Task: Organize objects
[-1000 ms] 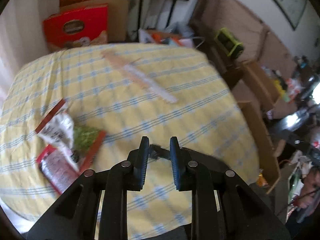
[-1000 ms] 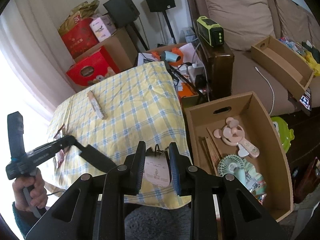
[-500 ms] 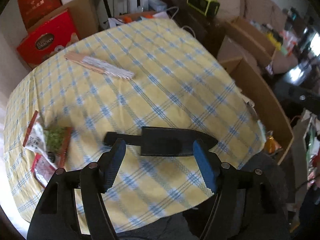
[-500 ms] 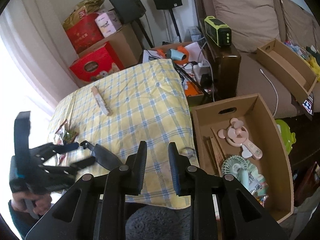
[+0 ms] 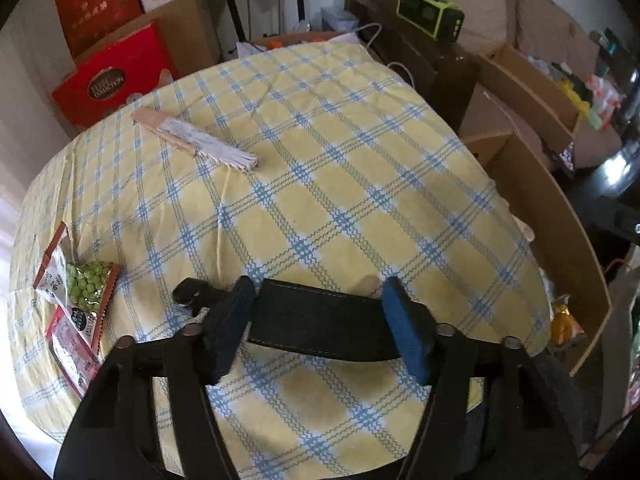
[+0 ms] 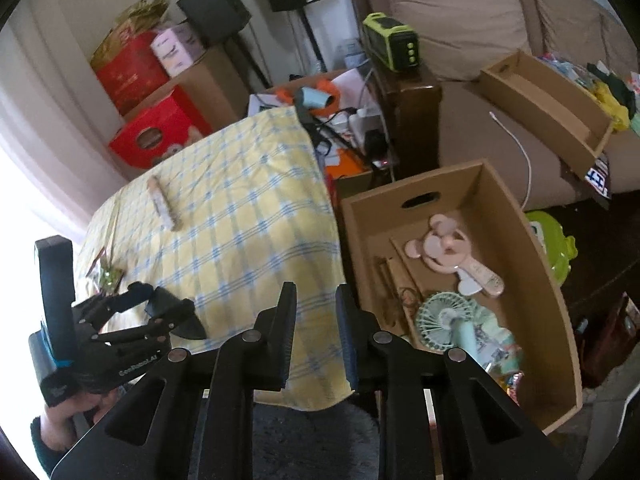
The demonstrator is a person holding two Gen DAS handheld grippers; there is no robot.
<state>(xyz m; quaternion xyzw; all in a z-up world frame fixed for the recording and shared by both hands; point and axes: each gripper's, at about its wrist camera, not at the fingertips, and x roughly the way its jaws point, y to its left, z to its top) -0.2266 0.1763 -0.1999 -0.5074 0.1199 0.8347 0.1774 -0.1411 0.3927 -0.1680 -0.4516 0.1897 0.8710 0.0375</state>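
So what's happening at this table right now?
A person with a gripper in each hand is tidying the yellow checked table. The left gripper has a black pouch lying crosswise between its jaws, which are closing on it. The right gripper hangs nearly shut and empty by the table edge, beside a cardboard box already holding small fans. A folded fan and snack packets lie on the cloth.
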